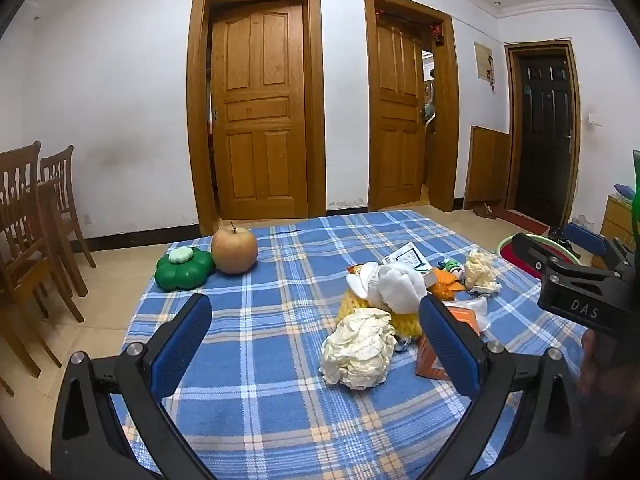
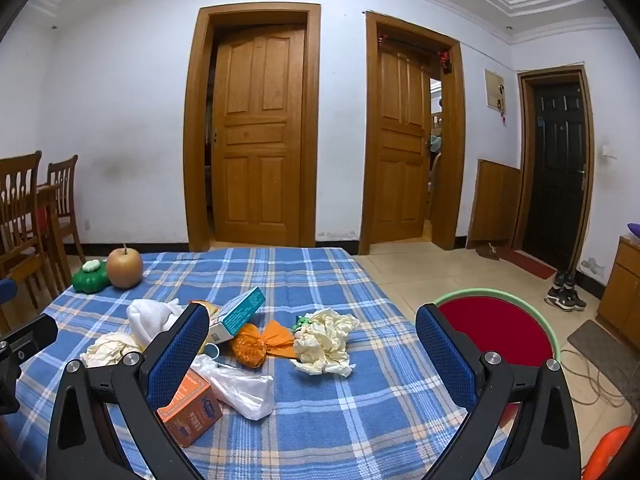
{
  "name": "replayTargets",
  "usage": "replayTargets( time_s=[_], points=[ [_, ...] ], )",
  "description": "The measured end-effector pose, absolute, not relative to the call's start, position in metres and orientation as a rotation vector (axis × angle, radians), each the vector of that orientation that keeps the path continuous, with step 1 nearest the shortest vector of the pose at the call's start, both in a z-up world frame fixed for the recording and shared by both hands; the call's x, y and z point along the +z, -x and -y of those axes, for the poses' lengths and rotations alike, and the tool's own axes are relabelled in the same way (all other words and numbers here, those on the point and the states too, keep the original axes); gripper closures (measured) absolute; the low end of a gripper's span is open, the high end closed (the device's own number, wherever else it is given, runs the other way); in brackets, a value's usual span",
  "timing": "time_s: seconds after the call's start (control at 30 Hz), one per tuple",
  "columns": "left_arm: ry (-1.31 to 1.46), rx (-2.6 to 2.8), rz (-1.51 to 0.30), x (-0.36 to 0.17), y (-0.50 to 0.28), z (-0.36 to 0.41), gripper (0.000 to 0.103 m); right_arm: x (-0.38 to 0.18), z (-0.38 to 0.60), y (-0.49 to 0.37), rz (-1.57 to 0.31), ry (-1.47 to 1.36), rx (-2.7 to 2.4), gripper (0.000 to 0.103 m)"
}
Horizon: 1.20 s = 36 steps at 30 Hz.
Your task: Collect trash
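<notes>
Crumpled paper (image 1: 358, 350) between wide-spread left fingers (image 1: 180, 344); right fingers (image 2: 444, 346) likewise apart, seemingly empty.

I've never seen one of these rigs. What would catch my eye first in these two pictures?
Probably the heap of litter in the middle of the blue plaid tablecloth: crumpled cream paper wads, an orange cardboard box and a teal-and-white carton. At the cloth's far left corner sit a big russet apple and a green flower-shaped plastic container. Beside the table's right edge stands a green-rimmed bin with a red liner.
</notes>
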<state>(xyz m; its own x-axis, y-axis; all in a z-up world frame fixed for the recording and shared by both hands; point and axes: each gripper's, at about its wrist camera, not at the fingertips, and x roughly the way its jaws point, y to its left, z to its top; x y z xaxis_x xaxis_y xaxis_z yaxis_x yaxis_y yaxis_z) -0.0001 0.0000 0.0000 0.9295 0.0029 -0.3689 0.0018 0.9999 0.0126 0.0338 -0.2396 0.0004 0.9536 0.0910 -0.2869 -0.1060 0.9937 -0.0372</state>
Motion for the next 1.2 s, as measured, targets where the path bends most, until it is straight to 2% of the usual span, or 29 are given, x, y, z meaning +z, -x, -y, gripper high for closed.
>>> replayTargets(
  time_s=[1.2],
  points=[
    [-0.005, -0.006, -0.381, -0.0004, -0.0010, -0.0017, 0.001, -0.0002, 0.2381, -0.0350, -0.291, 0.052, 0.096, 0.000]
  ],
)
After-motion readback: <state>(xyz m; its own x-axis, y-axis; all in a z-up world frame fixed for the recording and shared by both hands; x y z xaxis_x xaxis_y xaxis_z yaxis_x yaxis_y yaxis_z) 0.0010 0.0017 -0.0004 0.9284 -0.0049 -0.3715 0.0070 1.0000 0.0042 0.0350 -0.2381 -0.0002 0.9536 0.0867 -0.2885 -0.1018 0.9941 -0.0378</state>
